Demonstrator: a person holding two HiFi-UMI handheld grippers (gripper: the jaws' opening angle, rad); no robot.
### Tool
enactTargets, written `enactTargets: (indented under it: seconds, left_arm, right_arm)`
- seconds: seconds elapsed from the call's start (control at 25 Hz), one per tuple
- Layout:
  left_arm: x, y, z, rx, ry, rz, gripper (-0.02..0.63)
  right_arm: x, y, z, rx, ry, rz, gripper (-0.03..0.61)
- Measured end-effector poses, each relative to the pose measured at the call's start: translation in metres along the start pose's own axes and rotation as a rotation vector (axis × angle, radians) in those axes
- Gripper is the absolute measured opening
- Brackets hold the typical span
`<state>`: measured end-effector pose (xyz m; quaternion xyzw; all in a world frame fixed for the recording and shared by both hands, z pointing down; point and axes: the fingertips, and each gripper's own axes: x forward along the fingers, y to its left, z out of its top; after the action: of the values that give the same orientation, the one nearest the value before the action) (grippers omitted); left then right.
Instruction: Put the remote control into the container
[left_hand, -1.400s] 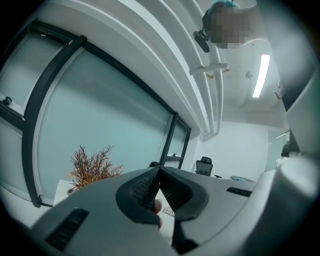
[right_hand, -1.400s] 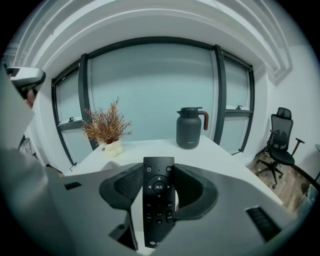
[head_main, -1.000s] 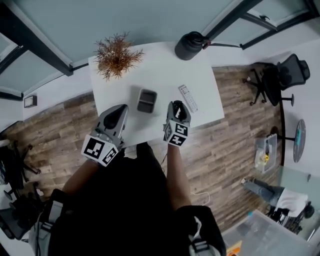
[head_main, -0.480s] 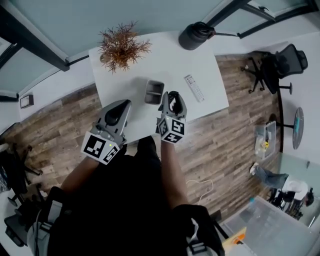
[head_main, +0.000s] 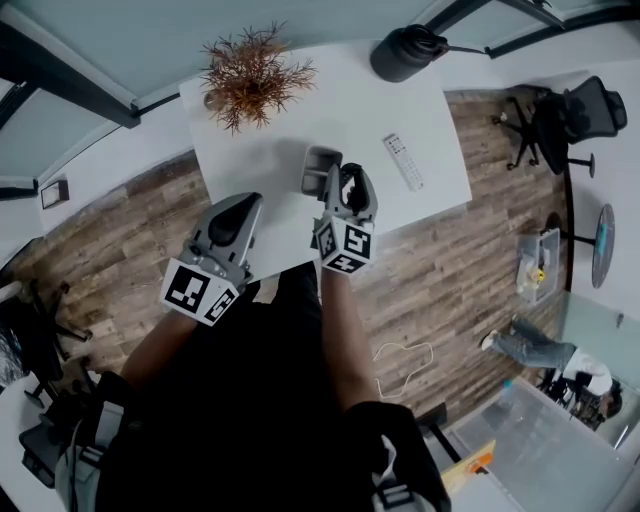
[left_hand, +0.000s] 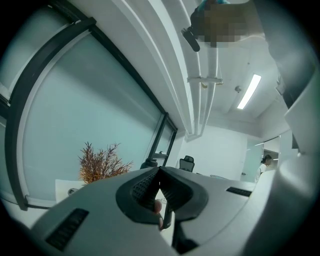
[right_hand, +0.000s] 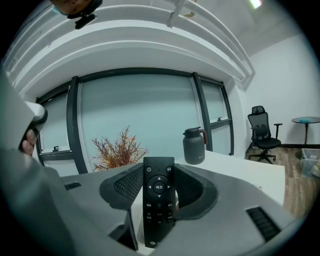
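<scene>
Hand-held gripper (head_main: 347, 186) beside container (head_main: 317, 164), plant (head_main: 255, 76) beyond

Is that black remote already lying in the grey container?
No, the right gripper holds the black remote between its jaws, outside the container.

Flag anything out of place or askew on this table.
Nothing spilled or damaged. One oddity: a white remote lies loose on the table, while the right gripper holds a black remote.
</scene>
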<state>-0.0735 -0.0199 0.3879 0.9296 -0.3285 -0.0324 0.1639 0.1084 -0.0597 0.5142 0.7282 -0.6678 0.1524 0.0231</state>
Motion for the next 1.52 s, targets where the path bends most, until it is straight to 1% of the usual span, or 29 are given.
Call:
enactTargets:
  seconds: [0.4, 0.68, 1.0, 1.24, 1.52]
  left_arm:
    - [0.007, 0.015, -0.010, -0.021, 0.033, 0.012, 0.008]
    - [0.014, 0.025, -0.022, -0.042, 0.064, 0.019, 0.008]
    - [0.019, 0.029, -0.035, -0.052, 0.091, 0.022, 0.008]
    - [0.018, 0.028, -0.039, -0.062, 0.099, 0.019, 0.008]
    - [0.011, 0.029, -0.038, -0.065, 0.087, 0.027, 0.008]
  right_arm:
    - [0.024, 0.001, -0.011, 0.001, -0.011, -0.018, 0.187]
    - [0.036, -0.003, -0.032, -0.003, 0.025, -0.035, 0.187]
    - [0.040, 0.000, -0.061, -0.023, 0.076, -0.027, 0.187]
    - [0.042, 0.001, -0.071, -0.037, 0.104, -0.033, 0.187]
    - [0.043, 0.006, -0.077, -0.073, 0.122, -0.035, 0.189]
